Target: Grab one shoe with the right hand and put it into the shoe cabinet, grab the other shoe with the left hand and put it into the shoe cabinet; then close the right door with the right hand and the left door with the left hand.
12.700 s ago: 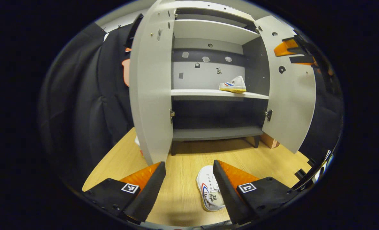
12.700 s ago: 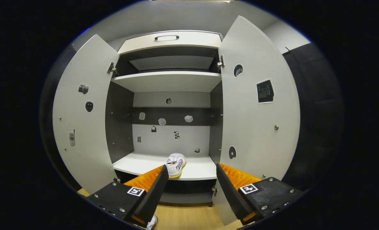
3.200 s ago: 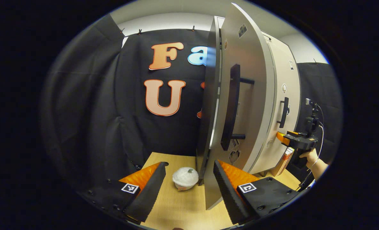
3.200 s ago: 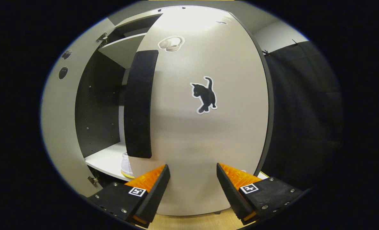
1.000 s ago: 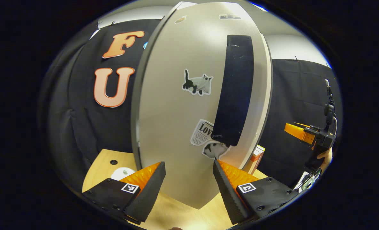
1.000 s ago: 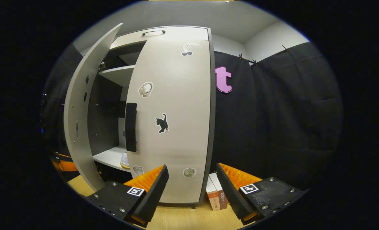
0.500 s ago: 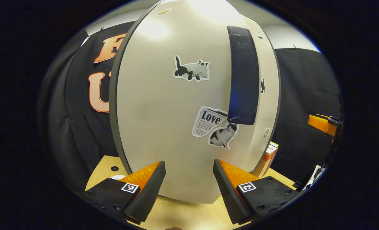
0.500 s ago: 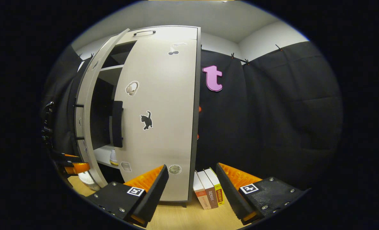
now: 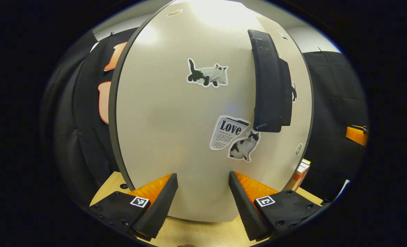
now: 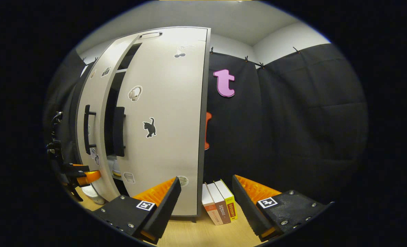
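Note:
The shoe cabinet's left door (image 9: 176, 113) looms close in the left gripper view, with cat stickers and a black handle (image 9: 266, 82) on it. My left gripper (image 9: 203, 197) is open, its fingertips right at the door's lower face. In the right gripper view the right door (image 10: 165, 120) lies flat against the cabinet. The left door (image 10: 95, 103) stands a narrow gap short of it. Through that gap a sliver of a white shoe (image 10: 115, 167) shows on a shelf. My right gripper (image 10: 206, 200) is open and empty, back from the cabinet. The left gripper (image 10: 88, 176) touches the left door low down.
A few books (image 10: 218, 204) lean against the cabinet's right side on the wooden floor (image 10: 196, 236). A white round object (image 10: 93, 193) lies on the floor by the left door. Black cloth walls close in to the right and behind.
The left door has swung further toward the cabinet, pushed by my left gripper, and the gap has narrowed. My right gripper has turned further right, away from the right door.

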Available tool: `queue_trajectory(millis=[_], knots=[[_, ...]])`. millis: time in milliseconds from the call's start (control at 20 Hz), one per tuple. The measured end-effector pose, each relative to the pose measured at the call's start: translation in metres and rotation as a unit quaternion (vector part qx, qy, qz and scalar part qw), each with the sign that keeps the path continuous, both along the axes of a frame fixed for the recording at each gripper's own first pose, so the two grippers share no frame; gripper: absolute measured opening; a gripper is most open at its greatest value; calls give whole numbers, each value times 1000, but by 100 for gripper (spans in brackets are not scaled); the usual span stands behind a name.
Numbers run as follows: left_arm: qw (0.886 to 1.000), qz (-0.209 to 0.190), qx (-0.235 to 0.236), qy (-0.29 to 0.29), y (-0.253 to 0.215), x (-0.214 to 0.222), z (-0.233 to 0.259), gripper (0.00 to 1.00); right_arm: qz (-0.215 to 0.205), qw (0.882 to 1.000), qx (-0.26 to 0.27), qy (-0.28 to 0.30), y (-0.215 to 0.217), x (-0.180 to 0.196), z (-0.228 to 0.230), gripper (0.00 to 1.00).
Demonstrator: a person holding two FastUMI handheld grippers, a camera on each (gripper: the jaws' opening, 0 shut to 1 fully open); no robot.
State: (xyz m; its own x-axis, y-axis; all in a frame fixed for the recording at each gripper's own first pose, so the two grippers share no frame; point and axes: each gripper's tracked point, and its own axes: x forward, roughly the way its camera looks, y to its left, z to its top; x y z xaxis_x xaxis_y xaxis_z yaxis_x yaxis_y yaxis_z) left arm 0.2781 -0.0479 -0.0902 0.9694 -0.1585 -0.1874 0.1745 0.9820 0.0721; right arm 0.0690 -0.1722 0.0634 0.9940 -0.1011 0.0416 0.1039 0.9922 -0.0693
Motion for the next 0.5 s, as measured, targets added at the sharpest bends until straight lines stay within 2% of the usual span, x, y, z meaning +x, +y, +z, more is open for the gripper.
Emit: queue_trajectory(millis=[500], knots=[[999, 27, 16, 8, -7, -2, -1, 95, 13, 1000, 6, 6, -3, 18, 1, 93]])
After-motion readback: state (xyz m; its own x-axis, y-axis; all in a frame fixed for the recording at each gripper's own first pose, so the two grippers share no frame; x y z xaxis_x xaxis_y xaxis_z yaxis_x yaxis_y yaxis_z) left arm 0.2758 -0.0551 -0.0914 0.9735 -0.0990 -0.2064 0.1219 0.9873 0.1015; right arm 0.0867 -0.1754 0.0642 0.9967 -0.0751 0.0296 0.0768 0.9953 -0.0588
